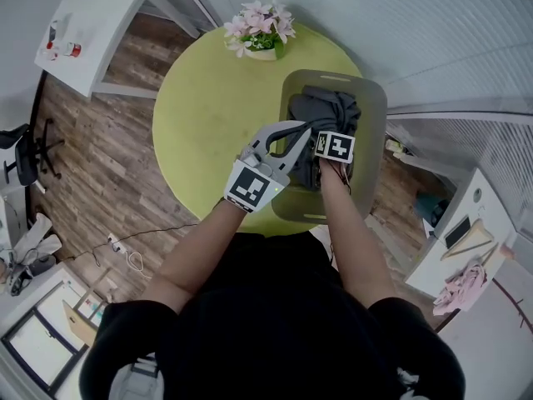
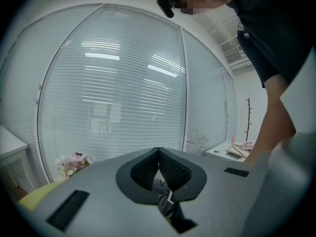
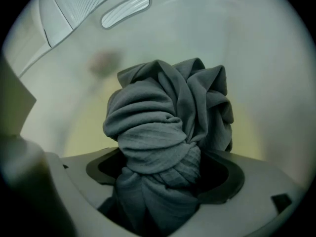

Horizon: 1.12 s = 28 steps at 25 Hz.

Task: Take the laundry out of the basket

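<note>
Grey laundry sat in the basket at the table's right edge, none out yet; my left gripper pinched a fold, my right gripper gaped round the bundle.

Dark grey laundry, crumpled and twisted, heaped inside basket; basket pale grey, rectangular, upright on table.

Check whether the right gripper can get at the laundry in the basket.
Likely yes: the right gripper is in the basket, jaws wide apart around the laundry, nothing between.
</note>
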### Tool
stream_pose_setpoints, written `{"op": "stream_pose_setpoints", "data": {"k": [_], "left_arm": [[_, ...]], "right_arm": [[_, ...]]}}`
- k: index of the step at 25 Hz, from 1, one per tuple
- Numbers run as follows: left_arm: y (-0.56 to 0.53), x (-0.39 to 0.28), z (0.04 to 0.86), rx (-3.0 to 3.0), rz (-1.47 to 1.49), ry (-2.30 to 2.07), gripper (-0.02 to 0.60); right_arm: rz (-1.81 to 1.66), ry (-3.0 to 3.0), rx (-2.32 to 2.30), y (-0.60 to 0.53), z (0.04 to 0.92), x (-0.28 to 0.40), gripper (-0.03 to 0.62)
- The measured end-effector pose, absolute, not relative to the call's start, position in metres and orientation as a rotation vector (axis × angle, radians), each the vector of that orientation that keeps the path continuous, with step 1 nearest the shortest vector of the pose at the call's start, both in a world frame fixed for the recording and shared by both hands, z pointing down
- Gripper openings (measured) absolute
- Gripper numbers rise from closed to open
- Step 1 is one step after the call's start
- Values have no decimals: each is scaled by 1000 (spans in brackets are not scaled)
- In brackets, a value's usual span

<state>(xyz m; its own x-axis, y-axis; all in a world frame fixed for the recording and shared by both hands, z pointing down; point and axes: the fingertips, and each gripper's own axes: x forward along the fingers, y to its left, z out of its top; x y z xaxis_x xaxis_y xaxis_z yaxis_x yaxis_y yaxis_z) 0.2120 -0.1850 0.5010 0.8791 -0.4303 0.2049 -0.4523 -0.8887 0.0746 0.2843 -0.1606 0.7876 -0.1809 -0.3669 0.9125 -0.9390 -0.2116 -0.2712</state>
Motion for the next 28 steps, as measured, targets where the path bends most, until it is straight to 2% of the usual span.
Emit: {"op": "stream_pose_setpoints", "data": {"k": [12, 17, 28], "left_arm": [[-183, 193, 508, 2887, 359, -758, 10], [-178, 184, 511, 2881, 399, -779, 11], [-161, 183, 503, 2862, 371, -836, 11]], "right_arm": [[1315, -1557, 1517, -170, 810, 283, 431], [1340, -1600, 1465, -169, 796, 276, 352], [1207, -1686, 1312, -156, 757, 270, 341]]}}
